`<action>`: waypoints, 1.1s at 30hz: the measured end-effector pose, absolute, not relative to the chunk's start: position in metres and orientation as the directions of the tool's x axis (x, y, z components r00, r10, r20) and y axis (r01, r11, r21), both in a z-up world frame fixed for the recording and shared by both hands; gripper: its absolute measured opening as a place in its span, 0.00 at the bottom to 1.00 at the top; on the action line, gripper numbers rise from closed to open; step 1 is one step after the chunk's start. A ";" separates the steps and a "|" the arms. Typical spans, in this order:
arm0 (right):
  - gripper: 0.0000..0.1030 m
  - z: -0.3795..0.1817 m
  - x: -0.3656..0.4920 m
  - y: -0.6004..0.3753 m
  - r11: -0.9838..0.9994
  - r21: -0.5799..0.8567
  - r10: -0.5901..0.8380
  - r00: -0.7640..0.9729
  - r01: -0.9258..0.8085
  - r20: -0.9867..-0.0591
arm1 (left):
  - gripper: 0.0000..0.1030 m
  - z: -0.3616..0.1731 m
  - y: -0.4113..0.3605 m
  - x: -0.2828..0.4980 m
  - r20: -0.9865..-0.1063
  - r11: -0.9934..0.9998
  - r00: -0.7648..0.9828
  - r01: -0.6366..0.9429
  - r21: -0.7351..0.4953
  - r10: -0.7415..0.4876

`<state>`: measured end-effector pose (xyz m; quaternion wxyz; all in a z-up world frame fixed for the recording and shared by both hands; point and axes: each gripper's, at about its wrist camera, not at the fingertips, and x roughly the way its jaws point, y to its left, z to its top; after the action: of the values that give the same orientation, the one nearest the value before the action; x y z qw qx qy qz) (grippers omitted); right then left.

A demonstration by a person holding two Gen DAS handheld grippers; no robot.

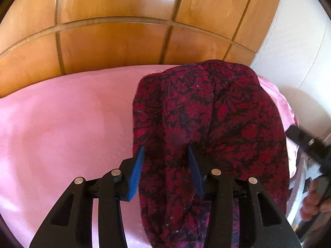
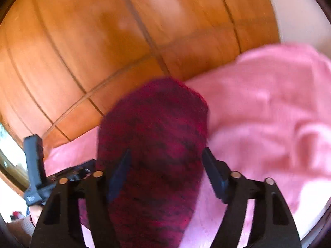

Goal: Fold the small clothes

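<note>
Black linkage arms of my left gripper (image 1: 164,170) fill the bottom of the left wrist view, its blue pads (image 1: 135,175) spread wide apart, clamping nothing. Between and under them lies the dark red garment (image 1: 206,124) with a black floral pattern. One pad sits at its left edge and the other over its middle, though I cannot tell whether either pad touches the cloth.

My right gripper (image 2: 166,173) is likewise spread open, and the same garment (image 2: 153,144) runs up between its fingers; this view is blurred, so I cannot tell whether they touch it.

Under the garment is the pink bed sheet (image 1: 62,124), smooth to the left and bunched into loose folds (image 2: 269,113) on the right side of the right wrist view. Behind the bed stands a wooden panelled headboard (image 1: 113,41), close against the garment's far end. A white wall (image 1: 300,41) closes off the right. Each view catches the other gripper at its edge, beside the cloth.

The garment's long axis runs straight away from me, from under the grippers toward the headboard. Its far end is rounded and it widens there in the left wrist view.
</note>
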<state>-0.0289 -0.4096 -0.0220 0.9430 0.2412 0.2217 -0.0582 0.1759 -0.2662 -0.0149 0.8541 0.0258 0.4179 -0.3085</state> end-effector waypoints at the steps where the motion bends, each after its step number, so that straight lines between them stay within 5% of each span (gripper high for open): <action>1: 0.55 -0.013 -0.023 -0.400 0.901 0.374 -0.031 0.892 0.220 -0.451 | 0.42 -0.015 -0.263 0.179 -0.731 0.810 0.462 0.547 -0.210 -0.502; 3: 0.45 -0.011 -0.008 -0.388 0.926 0.315 -0.036 0.877 0.209 -0.478 | 0.40 -0.013 -0.264 0.178 -0.735 0.820 0.473 0.538 -0.197 -0.487; 14: 0.45 -0.042 0.064 -0.323 0.943 0.031 -0.258 0.791 0.330 -0.555 | 0.35 -0.029 -0.237 0.217 -0.800 0.917 0.520 0.388 -0.091 -0.299; 17: 0.46 -0.048 0.064 -0.313 0.942 -0.022 -0.293 0.786 0.336 -0.544 | 0.35 -0.039 -0.220 0.221 -0.811 0.914 0.463 0.355 -0.199 -0.356; 22: 0.46 -0.049 0.061 -0.319 0.941 0.011 -0.277 0.793 0.337 -0.543 | 0.35 -0.020 -0.212 0.206 -0.771 0.914 0.518 0.351 -0.203 -0.370; 26: 0.50 -0.040 0.052 -0.331 0.936 0.078 -0.251 0.806 0.343 -0.537 | 0.39 0.001 -0.205 0.186 -0.718 0.912 0.590 0.376 -0.161 -0.370; 30: 0.72 -0.031 0.034 -0.341 0.925 0.143 -0.231 0.819 0.352 -0.525 | 0.42 0.016 -0.202 0.167 -0.666 0.905 0.644 0.409 -0.117 -0.377; 33: 0.76 -0.024 0.020 -0.344 0.919 0.193 -0.206 0.836 0.345 -0.509 | 0.42 0.023 -0.203 0.156 -0.644 0.898 0.658 0.425 -0.110 -0.390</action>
<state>0.0202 -0.3443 -0.0240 0.9477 0.1400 0.2471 -0.1453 0.1558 -0.2032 0.0227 0.9102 0.0251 0.3474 -0.2240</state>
